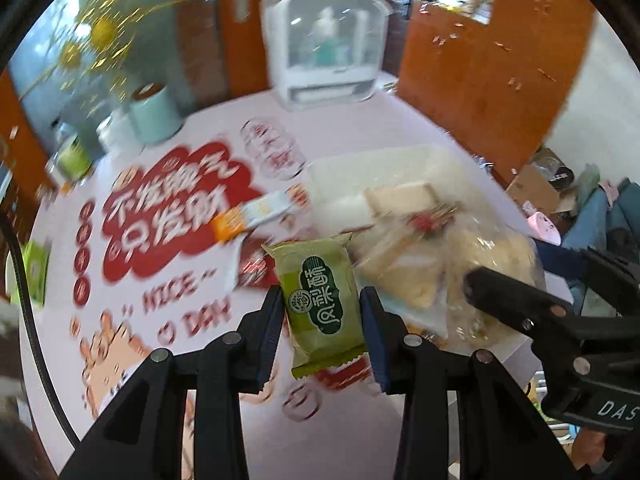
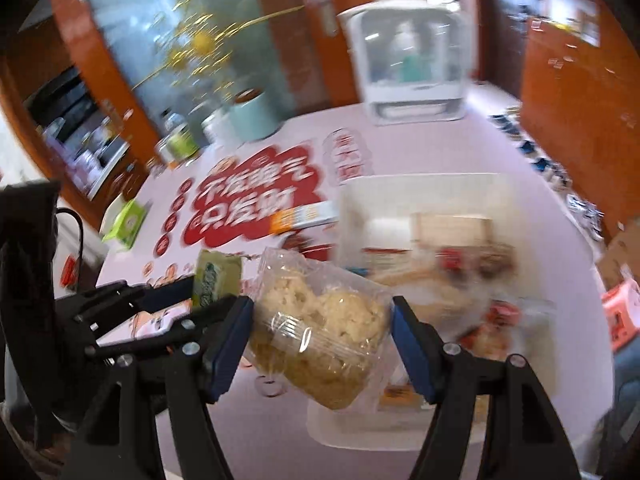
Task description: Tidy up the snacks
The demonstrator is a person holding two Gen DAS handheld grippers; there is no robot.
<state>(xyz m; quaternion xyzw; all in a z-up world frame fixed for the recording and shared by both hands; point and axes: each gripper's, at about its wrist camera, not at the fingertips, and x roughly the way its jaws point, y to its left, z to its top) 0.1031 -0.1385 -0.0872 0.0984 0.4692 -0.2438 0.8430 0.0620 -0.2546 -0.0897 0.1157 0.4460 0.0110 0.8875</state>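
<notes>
**Onlooker A:** Low centre of the left wrist view: the left gripper (image 1: 323, 312) has its jaws pinching a green snack packet (image 1: 322, 304) by its two long sides. The packet stands upright between the blue pads, its top edge poking above them and its crimped bottom edge hanging below.

**Onlooker B:** And the right gripper (image 2: 322, 334), lower centre of its own view, has its jaws pressed onto a clear bag of pale crumbly snack (image 2: 320, 328). The bag sits tilted between the pads, bulging out above and below them. In that view the other gripper shows at lower left, with the green packet just left of the clear bag.

**Onlooker A:** The containers?

**Onlooker B:** A white tray (image 2: 400, 190) lies on the pink surface (image 2: 460, 140), right of centre, behind and beneath the clear bag. Inside it are several wrapped snacks: a pale boxy one toward the far side, others with red printing nearer. Motion blur keeps me from counting them.

**Onlooker A:** In the left wrist view the same tray (image 1: 360, 168) sits centre right, and the clear bag (image 1: 460, 264) hangs over its near end. An orange-and-white packet (image 1: 256, 216) lies on the surface just left of the tray, partly on the red cloud-shaped print.

**Onlooker B:** At the top of both views stands a white cabinet with a clear front (image 2: 408, 64), something pale and teal blurred inside. A mint-coloured canister (image 2: 252, 114) stands upper left of centre.
</notes>
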